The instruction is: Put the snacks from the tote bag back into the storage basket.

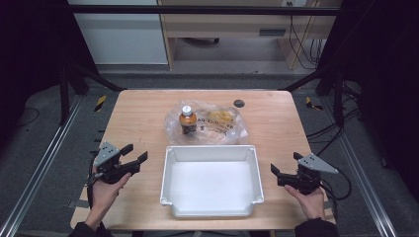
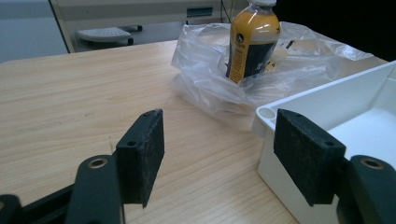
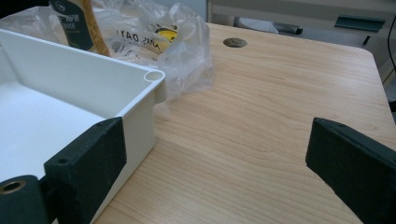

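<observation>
An empty white tray [image 1: 169, 168] sits at the middle of the wooden table [image 1: 138, 113], near the front edge. Just behind it lies a crumpled clear plastic bag [image 1: 232, 129], and an orange bottle [image 1: 187, 121] with a dark label and white cap stands upright in it. Something yellow [image 1: 220, 117] also lies inside the bag. My left gripper [image 1: 135, 152] is open left of the tray, holding nothing. My right gripper [image 1: 286, 163] is open right of the tray, also with nothing in it. In the left gripper view the bottle [image 2: 252, 39] is ahead beyond the tray corner [image 2: 268, 113].
A round cable hole [image 1: 239, 103] sits in the table's back right part. Bare wood lies on both sides of the tray. Beyond the table stand a wooden desk frame [image 1: 170, 49] and loose cables [image 1: 301, 44]. Dark metal frame bars [image 1: 74, 84] flank the table.
</observation>
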`<state>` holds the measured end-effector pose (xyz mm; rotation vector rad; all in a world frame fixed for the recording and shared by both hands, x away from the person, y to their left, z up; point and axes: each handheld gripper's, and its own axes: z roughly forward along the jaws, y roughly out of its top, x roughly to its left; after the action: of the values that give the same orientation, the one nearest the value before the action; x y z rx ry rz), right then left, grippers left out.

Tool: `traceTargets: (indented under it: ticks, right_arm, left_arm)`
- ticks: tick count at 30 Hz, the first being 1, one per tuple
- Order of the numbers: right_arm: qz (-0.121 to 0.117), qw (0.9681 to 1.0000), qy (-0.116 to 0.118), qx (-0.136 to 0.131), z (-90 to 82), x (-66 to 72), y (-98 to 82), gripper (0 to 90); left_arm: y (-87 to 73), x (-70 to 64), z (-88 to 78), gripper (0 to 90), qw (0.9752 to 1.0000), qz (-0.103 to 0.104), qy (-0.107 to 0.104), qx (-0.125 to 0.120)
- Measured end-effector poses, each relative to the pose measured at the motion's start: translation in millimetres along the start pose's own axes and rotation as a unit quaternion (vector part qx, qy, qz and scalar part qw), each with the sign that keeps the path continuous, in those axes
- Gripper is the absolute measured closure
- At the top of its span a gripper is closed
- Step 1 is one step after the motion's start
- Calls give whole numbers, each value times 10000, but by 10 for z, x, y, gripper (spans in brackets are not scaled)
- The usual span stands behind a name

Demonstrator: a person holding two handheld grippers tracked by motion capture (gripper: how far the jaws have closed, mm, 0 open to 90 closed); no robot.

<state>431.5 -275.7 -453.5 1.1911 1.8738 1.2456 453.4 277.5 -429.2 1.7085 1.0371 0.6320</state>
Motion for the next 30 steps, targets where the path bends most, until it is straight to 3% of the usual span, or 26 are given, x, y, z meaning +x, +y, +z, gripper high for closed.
traceTargets:
  ticks: [14,30]
  right_arm:
    - [-11,10000,73,6,7,30,7,54]
    - [-31,10000,73,-3,6,34,7,55]
  left_arm:
    - [230,-61,152,335,9998,88,-56,-182]
    - [402,-194,407,337,9996,187,-151,-173]
